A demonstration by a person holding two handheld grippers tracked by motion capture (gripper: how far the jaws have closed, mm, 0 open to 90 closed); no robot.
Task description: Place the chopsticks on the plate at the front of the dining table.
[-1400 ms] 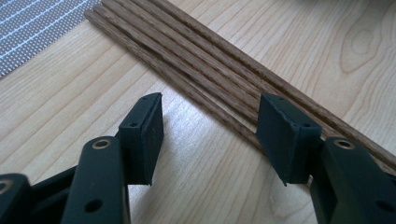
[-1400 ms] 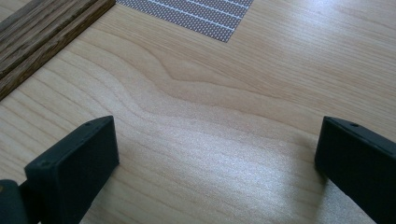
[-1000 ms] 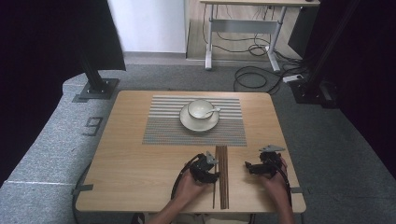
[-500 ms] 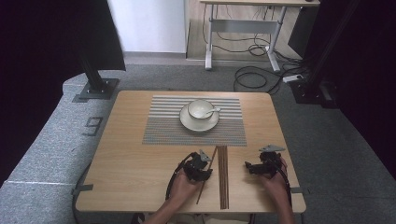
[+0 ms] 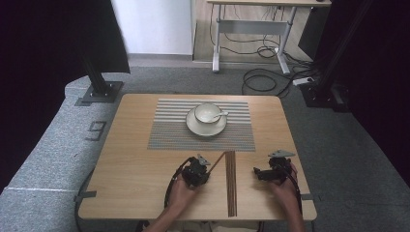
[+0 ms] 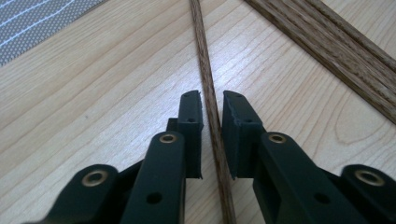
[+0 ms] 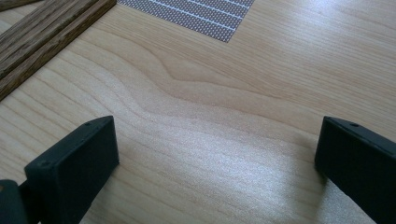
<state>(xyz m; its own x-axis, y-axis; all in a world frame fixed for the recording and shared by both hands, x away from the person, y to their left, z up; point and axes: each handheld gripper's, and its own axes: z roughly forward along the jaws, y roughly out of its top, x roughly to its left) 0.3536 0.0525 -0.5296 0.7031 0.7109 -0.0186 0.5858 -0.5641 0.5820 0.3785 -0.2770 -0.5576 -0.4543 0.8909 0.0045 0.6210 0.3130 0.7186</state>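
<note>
My left gripper (image 5: 205, 167) sits near the table's front, left of centre. Its jaws have just been closing, and one thin wooden stick (image 6: 201, 46) runs lengthwise between them. In the left gripper view the pads (image 6: 236, 121) sit tight against that stick, and the left gripper (image 6: 212, 100) is shut on it. In the high view the stick (image 5: 218, 158) slants up and to the right from the jaws. The other wooden sticks (image 5: 231, 186) lie side by side, pointing away from me. Right of them, my right gripper (image 5: 257, 173) rests open, nothing between its jaws (image 7: 217, 158).
A white cup (image 5: 208, 112) with a spoon (image 5: 223, 114) stands on a saucer (image 5: 193, 126), on a grey striped placemat (image 5: 169, 135) at the table's far middle. Bare wood (image 5: 130, 179) lies left of my left hand. The table edge is close behind both hands.
One stick that lay parallel with the others now slants away from them. My left gripper has shifted slightly left with it. The right gripper has stayed put.
</note>
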